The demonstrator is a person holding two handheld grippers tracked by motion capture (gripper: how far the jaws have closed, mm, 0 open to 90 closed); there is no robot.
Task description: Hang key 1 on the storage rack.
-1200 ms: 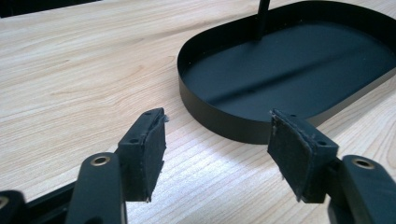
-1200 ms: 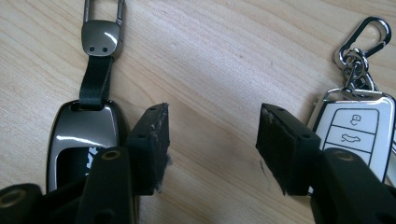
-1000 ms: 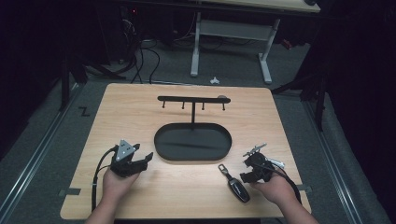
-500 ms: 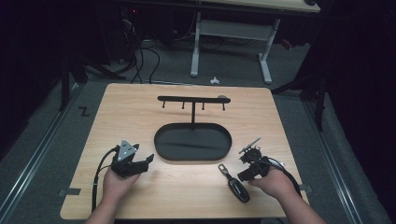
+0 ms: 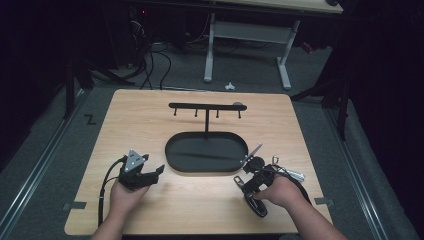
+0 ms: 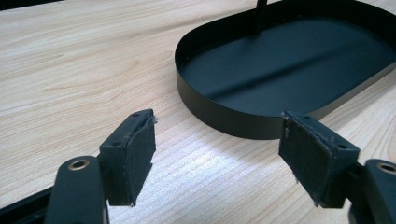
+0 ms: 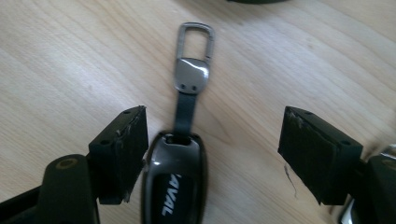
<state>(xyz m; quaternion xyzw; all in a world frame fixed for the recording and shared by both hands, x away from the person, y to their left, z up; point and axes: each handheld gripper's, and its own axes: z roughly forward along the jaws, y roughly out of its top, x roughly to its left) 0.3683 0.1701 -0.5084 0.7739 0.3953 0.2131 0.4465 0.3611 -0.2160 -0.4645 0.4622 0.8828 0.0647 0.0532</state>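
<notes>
Right hand-held gripper [image 7: 212,154]: jaws spread wide, and they have just been opening; the car key fob [image 7: 175,184] lies flat on the worktop [image 5: 150,115] between them, gripped by neither. The left pad [image 7: 123,149] stands right at the fob's edge; touching or a hair apart, I cannot tell.

Left hand-held gripper [image 6: 217,154]: jaws wide with nothing between them, resting low over the bare wood just short of the tray's [image 6: 219,114] wall.

Key fob, place: near the front right of the worktop, in front of the tray's right end, its strap and metal clip [image 7: 195,56] pointing away from the right hand [image 5: 282,192].

Risk, lopsided closing: the fob sits far off-centre, against one pad. Closing from here would probably push it sideways or spin it before the other pad arrives.

Risk, slipping: the shell looks glossy and rounded, so a pinch taken too high could let it squirt out.

Risk, dangling clip: lifted by the body, the strap and clip would swing and could catch on the tray rim or the hook rack [image 5: 206,106].

Tray, contents: empty; it carries only the post of the rack rising from it.

Hook rack: its hooks are bare.

Beside the right hand: a small bunch of metal keys [image 5: 287,172], seemingly; the view is too dim to be sure.
</notes>
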